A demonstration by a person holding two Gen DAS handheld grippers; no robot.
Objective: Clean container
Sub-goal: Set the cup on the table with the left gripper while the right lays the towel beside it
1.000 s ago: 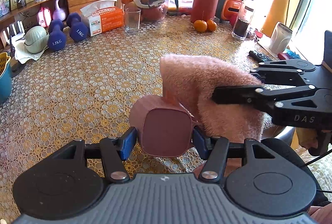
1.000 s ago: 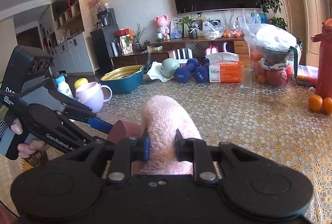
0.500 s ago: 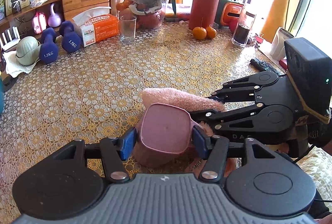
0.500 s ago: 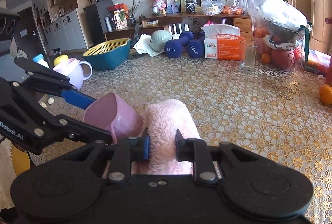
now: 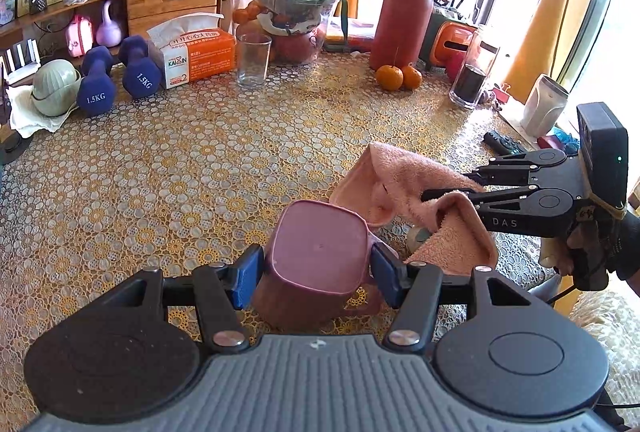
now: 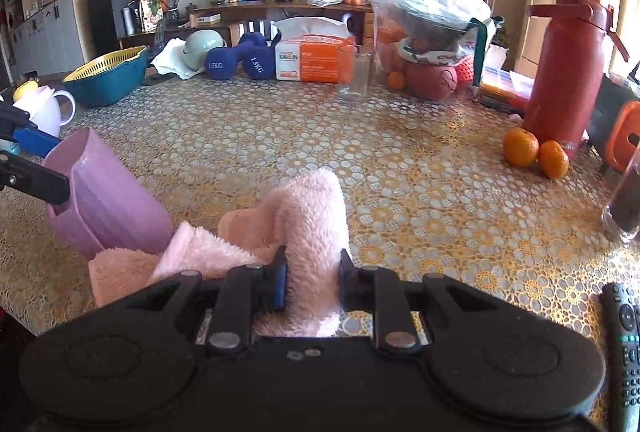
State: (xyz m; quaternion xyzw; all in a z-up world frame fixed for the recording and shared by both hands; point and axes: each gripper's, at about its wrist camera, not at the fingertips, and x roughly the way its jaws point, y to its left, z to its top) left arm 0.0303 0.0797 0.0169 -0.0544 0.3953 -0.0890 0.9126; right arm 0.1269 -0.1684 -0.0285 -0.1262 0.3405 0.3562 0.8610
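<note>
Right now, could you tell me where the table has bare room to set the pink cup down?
The widest bare patch is the table's middle, between the dumbbells, the glass and the cup. The far edge is crowded: tissue box, red bottle, oranges. The towel and remote fill the right side.

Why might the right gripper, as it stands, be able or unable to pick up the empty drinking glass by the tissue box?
Probably not yet. The right gripper is shut on the pink towel, so its jaws are occupied. The table between it and the glass looks bare, but the glass stands far across.
</note>
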